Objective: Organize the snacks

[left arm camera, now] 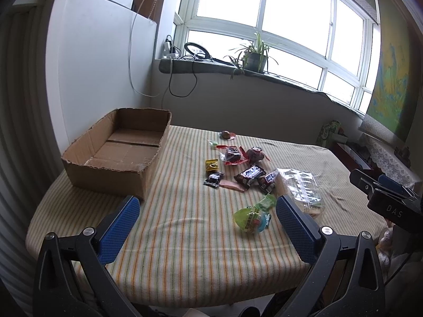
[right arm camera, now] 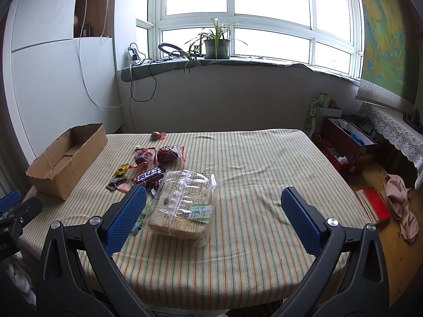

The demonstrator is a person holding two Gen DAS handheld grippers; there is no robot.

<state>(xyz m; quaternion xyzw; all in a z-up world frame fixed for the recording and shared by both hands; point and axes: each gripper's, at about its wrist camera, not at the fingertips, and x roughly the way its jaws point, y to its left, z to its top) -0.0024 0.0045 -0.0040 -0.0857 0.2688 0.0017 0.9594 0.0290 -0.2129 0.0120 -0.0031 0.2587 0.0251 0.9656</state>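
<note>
A: Grippers first: the left gripper [left arm camera: 207,224] hangs over the near edge of the bench [left arm camera: 185,251] with its blue pads spread wide and nothing between them. The right gripper [right arm camera: 214,219] is spread the same way and also carries nothing.

B: What lies nearest each?

A: In the left wrist view, a green egg-shaped snack [left arm camera: 251,219] sits just at 1 o'clock of the left gripper. In the right wrist view, the clear bag of biscuits [right arm camera: 182,206] lies at 11 o'clock, close to the left pad. Further out, at 12 o'clock in the left view, the small packets are scattered: a dark chocolate bar [left arm camera: 249,174], a yellow wrapper [left arm camera: 211,164], two red-edged dark cakes [left arm camera: 232,154] and a small round item [left arm camera: 226,134] at the far side.

B: And the container?

A: The cardboard box [left arm camera: 116,153] stands at 10 o'clock of the left gripper, open-topped, its floor bare as far as I can see. Nothing is in it.

B: So progress?

A: I judge the task barely begun: every snack is on the striped cloth and all of them remain to be moved, presumably into the box.
</note>
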